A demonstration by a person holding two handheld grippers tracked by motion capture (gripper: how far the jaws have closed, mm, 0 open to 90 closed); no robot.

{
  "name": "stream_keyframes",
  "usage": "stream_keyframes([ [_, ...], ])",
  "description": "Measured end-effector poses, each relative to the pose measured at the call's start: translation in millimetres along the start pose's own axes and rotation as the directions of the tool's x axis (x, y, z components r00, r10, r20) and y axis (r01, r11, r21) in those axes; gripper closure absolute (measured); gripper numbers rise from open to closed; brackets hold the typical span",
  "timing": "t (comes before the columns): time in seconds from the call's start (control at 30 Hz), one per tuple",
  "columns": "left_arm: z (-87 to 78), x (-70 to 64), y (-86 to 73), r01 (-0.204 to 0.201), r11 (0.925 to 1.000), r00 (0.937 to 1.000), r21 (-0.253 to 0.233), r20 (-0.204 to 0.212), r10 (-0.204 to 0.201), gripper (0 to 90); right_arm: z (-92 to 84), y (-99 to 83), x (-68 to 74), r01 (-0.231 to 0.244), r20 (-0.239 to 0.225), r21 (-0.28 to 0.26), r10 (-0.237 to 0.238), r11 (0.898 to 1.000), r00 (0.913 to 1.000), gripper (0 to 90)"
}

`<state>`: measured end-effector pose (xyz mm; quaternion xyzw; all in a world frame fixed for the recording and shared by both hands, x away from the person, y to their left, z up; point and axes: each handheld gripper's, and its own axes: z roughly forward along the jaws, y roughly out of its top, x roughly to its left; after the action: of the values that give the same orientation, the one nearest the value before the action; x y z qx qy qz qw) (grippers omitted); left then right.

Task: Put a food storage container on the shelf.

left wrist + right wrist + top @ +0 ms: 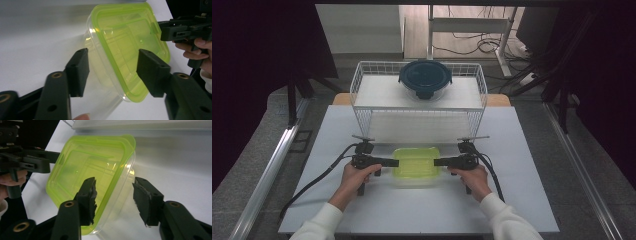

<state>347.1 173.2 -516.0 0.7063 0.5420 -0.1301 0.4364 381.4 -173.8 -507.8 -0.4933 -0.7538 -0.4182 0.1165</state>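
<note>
A clear rectangular container with a yellow-green lid (416, 165) lies on the white table, between my two hands. My left gripper (396, 162) reaches in from its left end and my right gripper (436, 161) from its right end. In the left gripper view the left gripper (113, 71) straddles the container (125, 45), one jaw over the lid and the other beside the clear wall, with no firm press visible. In the right gripper view the right gripper (113, 197) straddles the opposite edge of the container (90, 170) the same way.
Behind the container stands a white wire rack (362, 70). On its shelf sits a round container with a dark blue lid (425, 79). The white table top (362, 210) extends toward the person. Black cables trail from both grippers.
</note>
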Motion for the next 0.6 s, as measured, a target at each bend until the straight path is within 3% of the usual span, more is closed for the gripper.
stream_keyframes([
  [0.1, 2.9, 3.2, -0.5, 0.022, 0.9997, 0.9990, 0.009, 0.039, -0.023, 54.9, 2.4, -0.7, -0.5, -0.007, -0.009, 0.009, 0.007, 1.000, 0.9999, 59.8],
  [0.13, 6.2, 2.9, -1.7, 0.034, 0.9991, 0.9984, 0.024, 0.045, -0.035, 63.2, 4.0, -1.3, -0.8, -0.018, -0.031, 0.018, 0.018, 1.000, 0.9994, 65.9],
  [0.2, 8.1, 3.0, -3.4, 0.036, 0.9990, 0.9988, 0.026, 0.032, -0.037, 68.6, 4.1, -1.9, 0.0, -0.029, -0.024, 0.016, 0.029, 0.999, 0.9993, 69.2],
  [0.37, 6.1, 0.3, -5.1, 0.035, 0.9993, 0.9988, 0.015, 0.033, -0.035, 73.2, -0.6, -3.7, 1.2, -0.068, -0.027, 0.016, 0.069, 0.998, 0.9972, 73.8],
  [0.6, -0.5, -6.9, -8.2, 0.008, 0.9999, 0.9988, 0.007, 0.048, -0.008, 77.7, -7.6, -5.3, 7.2, -0.040, -0.014, 0.004, 0.040, 0.999, 0.9991, 77.3],
])
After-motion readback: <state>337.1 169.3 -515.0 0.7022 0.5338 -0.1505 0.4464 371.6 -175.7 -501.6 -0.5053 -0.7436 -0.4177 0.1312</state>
